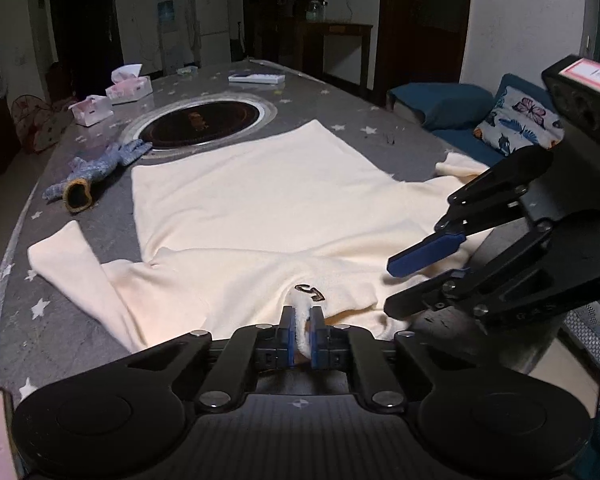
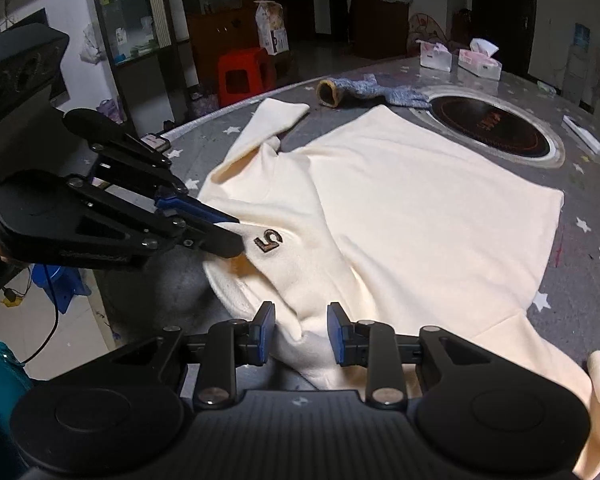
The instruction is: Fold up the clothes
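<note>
Cream sweater (image 1: 260,200) lying spread flat on table (image 1: 60,320), hem reaching toward round cooktop (image 1: 204,122), both sleeves out. Left gripper (image 1: 302,330) pinching collar fold beside "5" patch (image 2: 269,243). Right gripper (image 2: 301,330) gaping, straddling collar edge, gripping nothing. Stage looking like collar grasp; right needing closure before any lift.

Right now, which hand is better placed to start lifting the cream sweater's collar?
Left. The left tool is already shut on the cream sweater at its collar beside the number patch. The right tool is open, straddling the fabric without gripping.
</note>
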Motion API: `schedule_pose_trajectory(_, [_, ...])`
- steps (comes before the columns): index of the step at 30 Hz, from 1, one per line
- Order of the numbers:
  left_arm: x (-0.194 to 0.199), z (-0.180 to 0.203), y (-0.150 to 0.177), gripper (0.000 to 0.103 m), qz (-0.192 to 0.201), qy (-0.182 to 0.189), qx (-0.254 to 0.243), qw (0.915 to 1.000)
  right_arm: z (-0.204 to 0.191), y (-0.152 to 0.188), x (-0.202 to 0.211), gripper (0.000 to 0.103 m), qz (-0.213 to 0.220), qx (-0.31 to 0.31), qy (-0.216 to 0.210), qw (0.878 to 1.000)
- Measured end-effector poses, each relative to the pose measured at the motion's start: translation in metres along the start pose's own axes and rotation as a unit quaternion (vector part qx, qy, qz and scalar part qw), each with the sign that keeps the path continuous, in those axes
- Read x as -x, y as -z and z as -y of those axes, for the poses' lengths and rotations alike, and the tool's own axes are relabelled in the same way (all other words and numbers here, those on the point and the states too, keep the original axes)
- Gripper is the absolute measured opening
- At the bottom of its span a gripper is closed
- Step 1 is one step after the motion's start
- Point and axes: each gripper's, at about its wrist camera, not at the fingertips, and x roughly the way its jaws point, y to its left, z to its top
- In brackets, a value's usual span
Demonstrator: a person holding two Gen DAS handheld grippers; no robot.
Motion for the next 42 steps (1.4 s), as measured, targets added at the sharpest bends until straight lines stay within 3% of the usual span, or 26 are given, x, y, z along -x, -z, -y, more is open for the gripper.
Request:
schedule_pose_trajectory(2, [0.009, 0.0, 0.004, 0.007, 0.002, 0.0, 0.003, 1.0, -0.004, 0.001, 0.0, 0.036, 0.0, 0.007, 0.004, 1.0])
schedule_pose_trajectory(8, [0.01, -0.006, 0.018, 0.008, -0.029, 0.001, 0.005, 0.9996, -0.008, 0.008, -0.005, 0.035, -0.015, 0.008, -0.018, 1.0])
schedule_pose_trajectory(11, [0.007, -0.008, 0.023, 0.013, -0.045, 0.004, 0.005, 0.999, -0.004, 0.012, 0.002, 0.035, -0.01, -0.006, -0.02, 1.0])
schedule_pose_trajectory(13, [0.012, -0.008, 0.019, 0.015, -0.034, 0.004, -0.004, 0.9994, -0.001, 0.014, 0.008, 0.035, -0.004, -0.016, -0.018, 1.0])
schedule_pose_trajectory(15, [0.02, -0.008, 0.013, 0.024, -0.016, 0.003, -0.012, 0.9998, 0.002, 0.017, 0.014, 0.035, 0.001, -0.027, -0.016, 1.0])
schedule_pose_trajectory(19, [0.021, -0.01, -0.002, 0.025, 0.018, 0.014, -0.004, 0.9997, 0.008, 0.022, 0.027, 0.035, 0.013, -0.048, -0.012, 0.999])
schedule_pose_trajectory(24, [-0.012, 0.001, -0.016, 0.025, 0.022, 0.051, -0.002, 0.9985, 0.046, 0.036, 0.034, 0.035, 0.031, -0.118, 0.054, 0.991])
schedule_pose_trajectory(29, [-0.046, 0.017, -0.019, 0.025, 0.005, 0.09, -0.008, 0.9959, 0.088, 0.052, 0.041, 0.035, 0.05, -0.192, 0.125, 0.972])
schedule_pose_trajectory(33, [-0.059, 0.029, -0.014, 0.025, -0.014, 0.107, -0.016, 0.9941, 0.11, 0.064, 0.04, 0.035, 0.05, -0.208, 0.172, 0.962])
schedule_pose_trajectory(38, [-0.062, 0.04, -0.01, 0.025, -0.019, 0.123, -0.018, 0.9921, 0.128, 0.083, 0.056, 0.035, 0.059, -0.223, 0.282, 0.931])
schedule_pose_trajectory(42, [-0.065, 0.054, -0.01, 0.025, -0.019, 0.141, -0.025, 0.9895, 0.143, 0.1, 0.067, 0.035, 0.053, -0.247, 0.337, 0.907])
